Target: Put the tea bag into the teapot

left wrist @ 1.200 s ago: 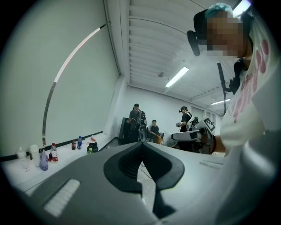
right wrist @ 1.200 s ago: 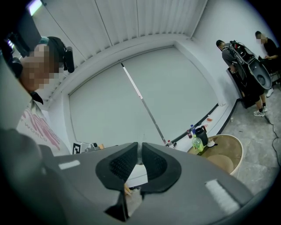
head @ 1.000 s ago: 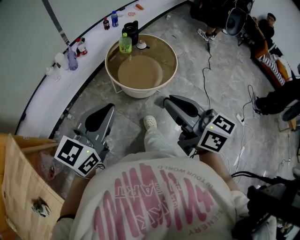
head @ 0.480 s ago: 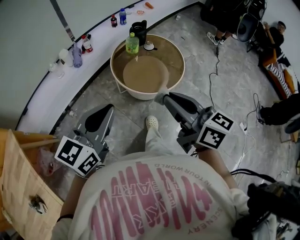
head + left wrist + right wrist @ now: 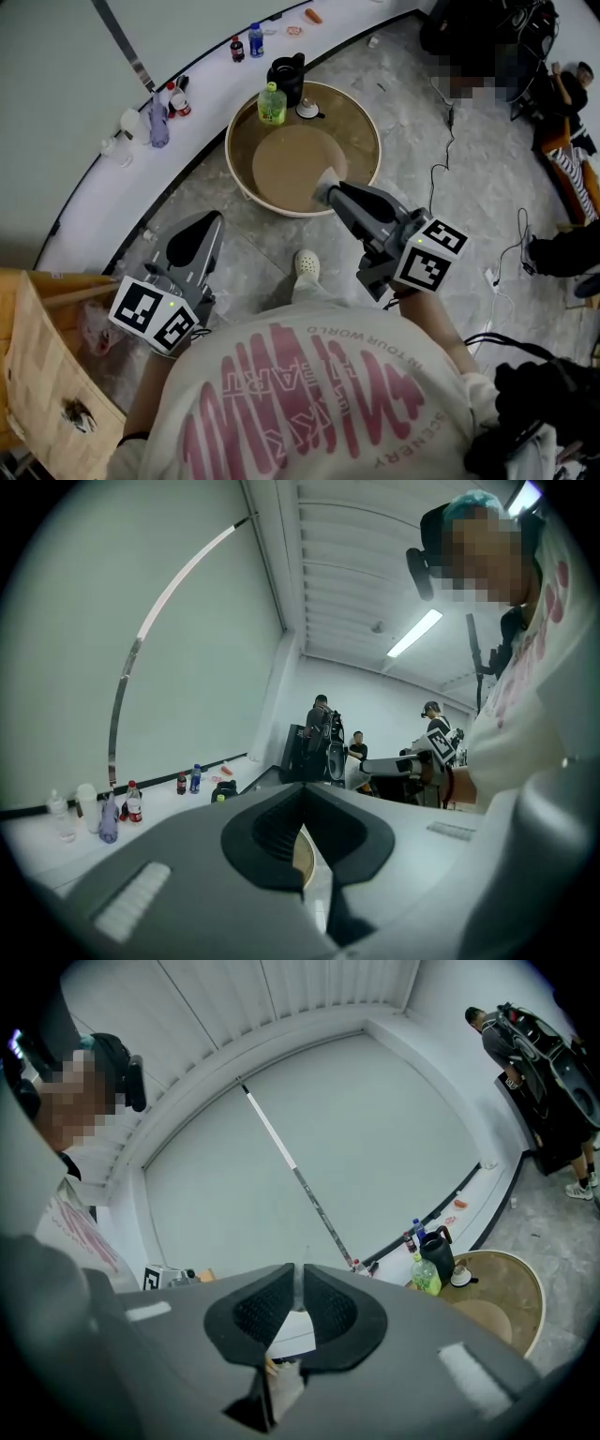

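The right gripper (image 5: 327, 187) has its fingers closed on the tea bag (image 5: 285, 1333), a thin white sachet. The bag is pinched flat between the pads, with one edge sticking out past the tips and the rest hanging in the gap behind them. In the head view the bag (image 5: 327, 177) shows as a pale scrap at the fingertips, which lie over the near edge of the round table (image 5: 246, 183).

The teapot (image 5: 286, 75), black with a handle, stands well ahead of the right fingers on the far side of the table. A green bottle (image 5: 272, 105) is just beside it on the left, and a small cup (image 5: 307, 110) is just beside it on the right. In the right gripper view the teapot (image 5: 437, 1255) sits ahead and to the right of the fingers (image 5: 270, 1309).

The left gripper (image 5: 213, 217) is closed with nothing between its pads; in its own view the pads (image 5: 277, 829) meet at the tips. It is held over the floor, short of the table, with the teapot ahead and to the right of its fingers. It is well apart from the right gripper.
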